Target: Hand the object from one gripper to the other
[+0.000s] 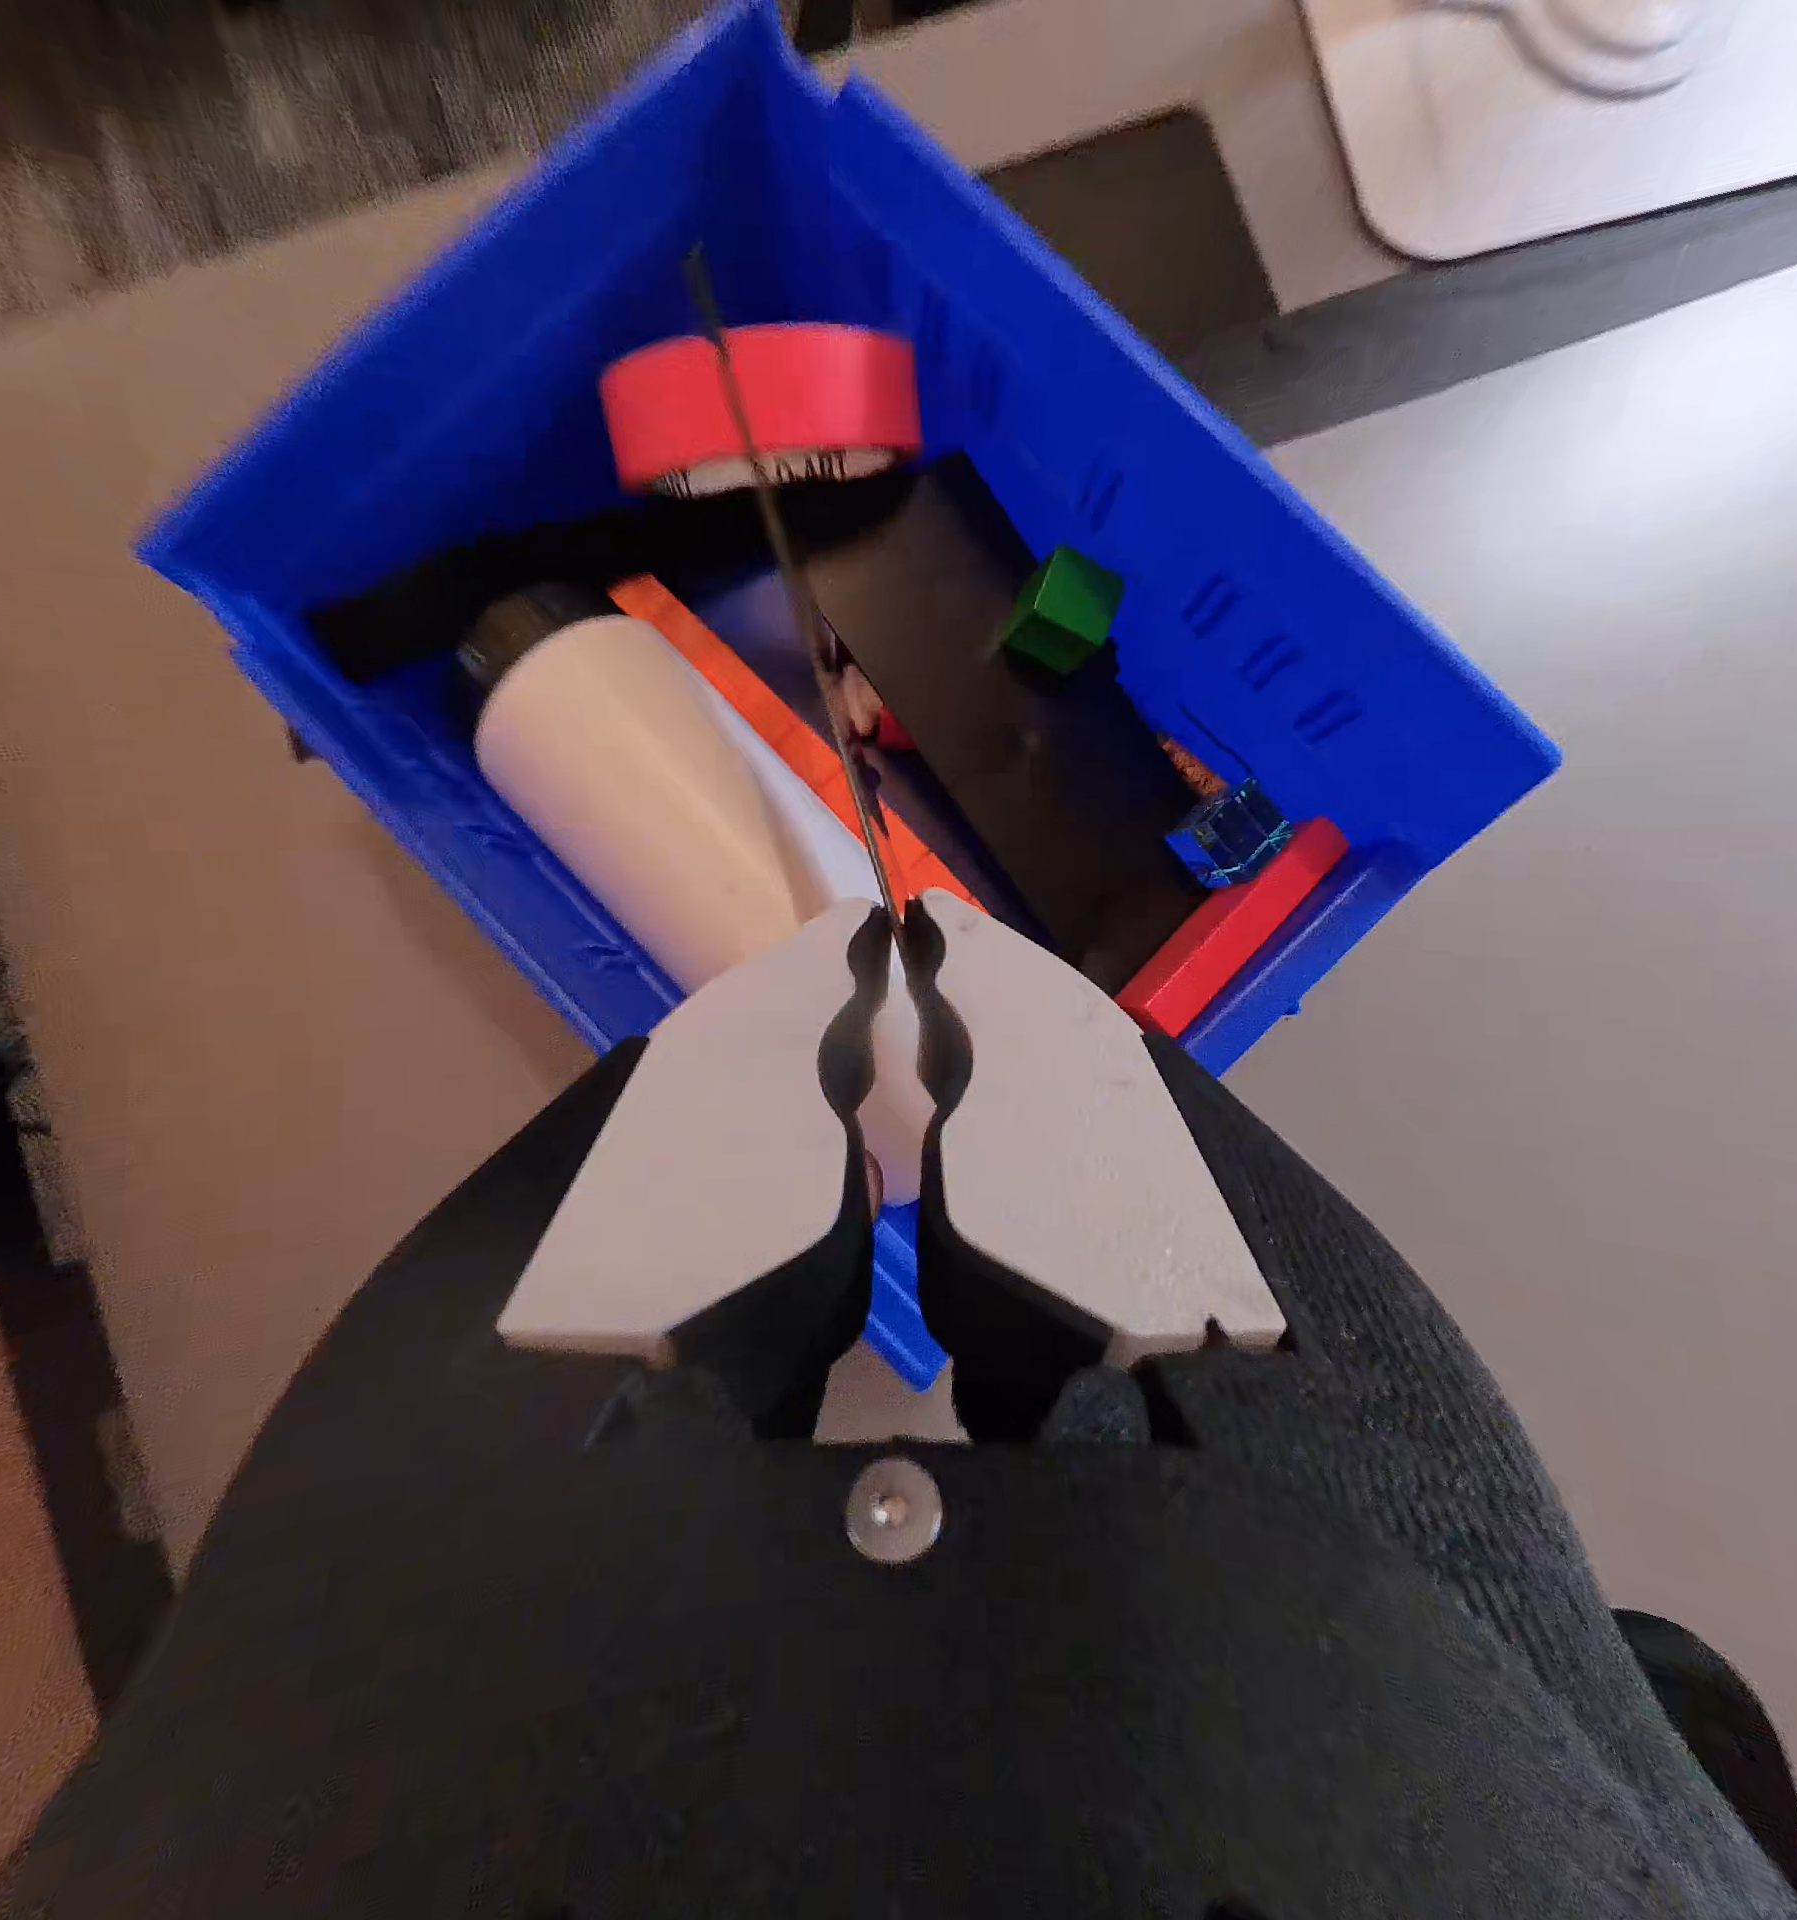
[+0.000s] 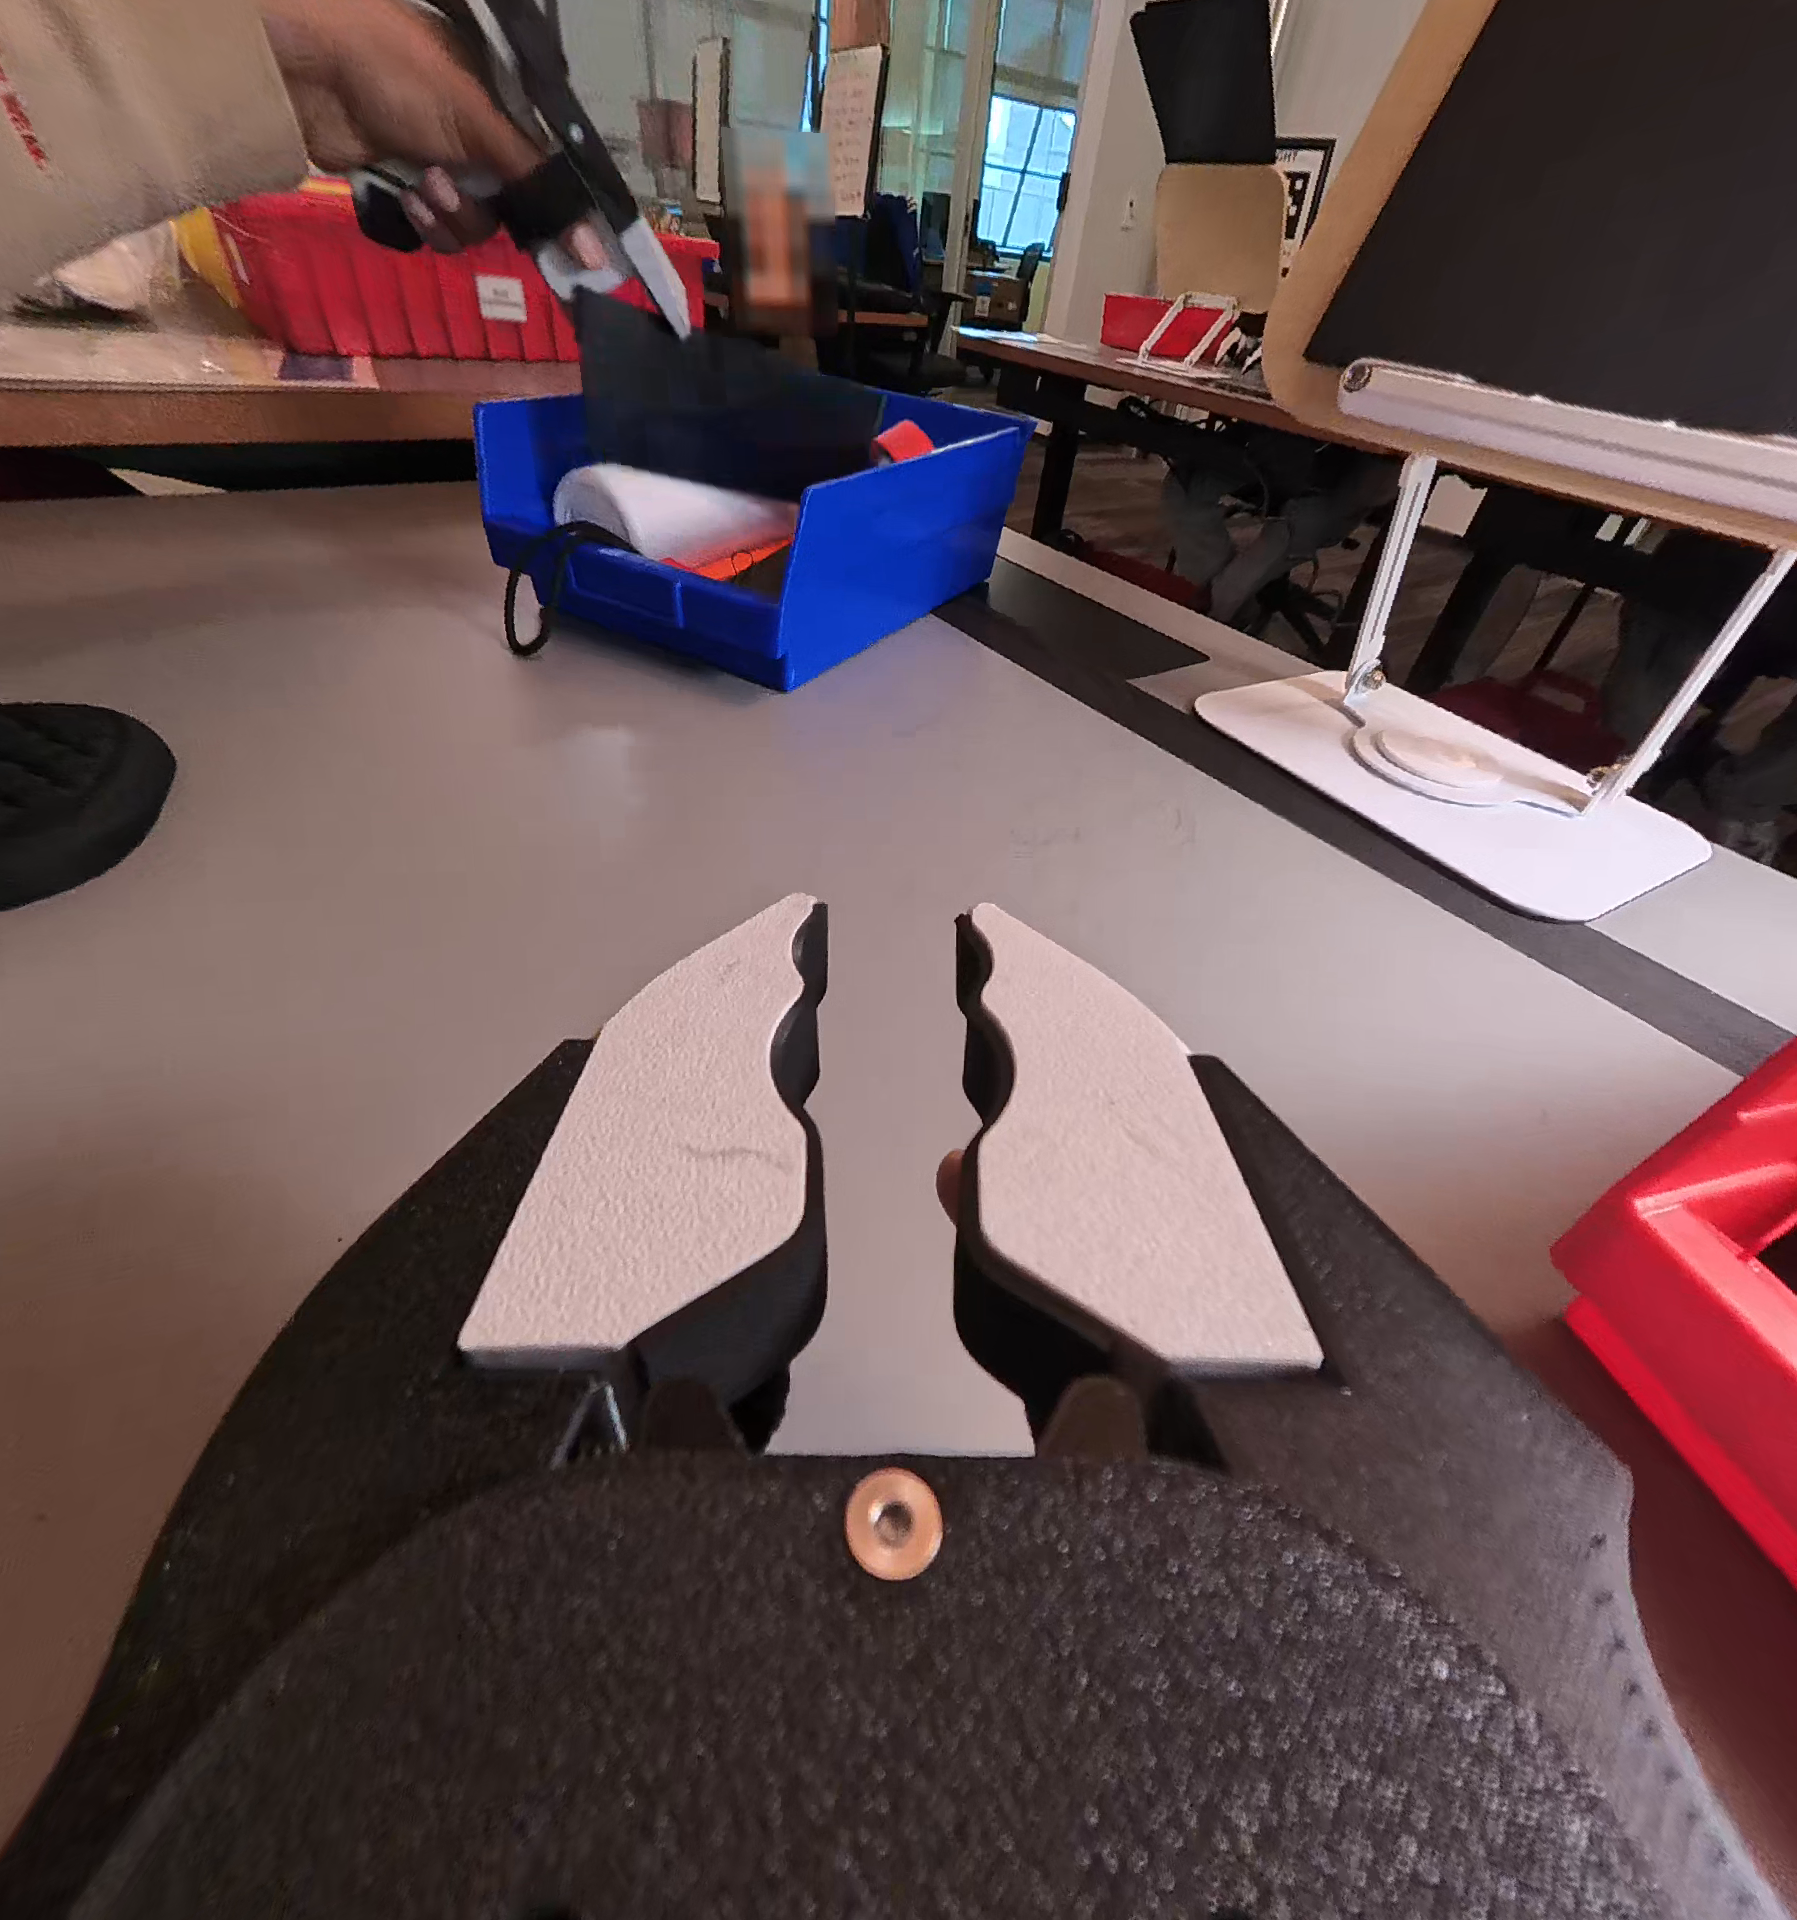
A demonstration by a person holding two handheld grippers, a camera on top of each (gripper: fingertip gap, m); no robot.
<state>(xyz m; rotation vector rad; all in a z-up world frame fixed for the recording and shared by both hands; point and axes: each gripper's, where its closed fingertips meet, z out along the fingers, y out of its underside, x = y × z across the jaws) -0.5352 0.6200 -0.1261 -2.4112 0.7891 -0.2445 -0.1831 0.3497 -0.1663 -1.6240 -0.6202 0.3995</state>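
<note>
Dark thin sheet (image 1: 769, 499) pinched edge-on by left hand-held gripper (image 1: 896, 914), right hand-held gripper (image 2: 892, 914) parted, empty

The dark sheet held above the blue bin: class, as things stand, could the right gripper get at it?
Probably yes. The right gripper is open and empty, and bare table lies between it and the blue bin. The dark sheet hangs above the bin, pinched by the left gripper at one corner, its other edges free.

**Gripper and Operator Appearance**

Each gripper, left (image 1: 896, 914) and right (image 2: 892, 914), has two pale grey textured fingers (image 2: 665, 1132) with wavy black inner pads, mounted on a black, rough-surfaced body. One round metal screw (image 2: 893, 1523) sits centrally below the fingers. The person wears a beige sleeve (image 2: 94, 135) with red markings.
</note>
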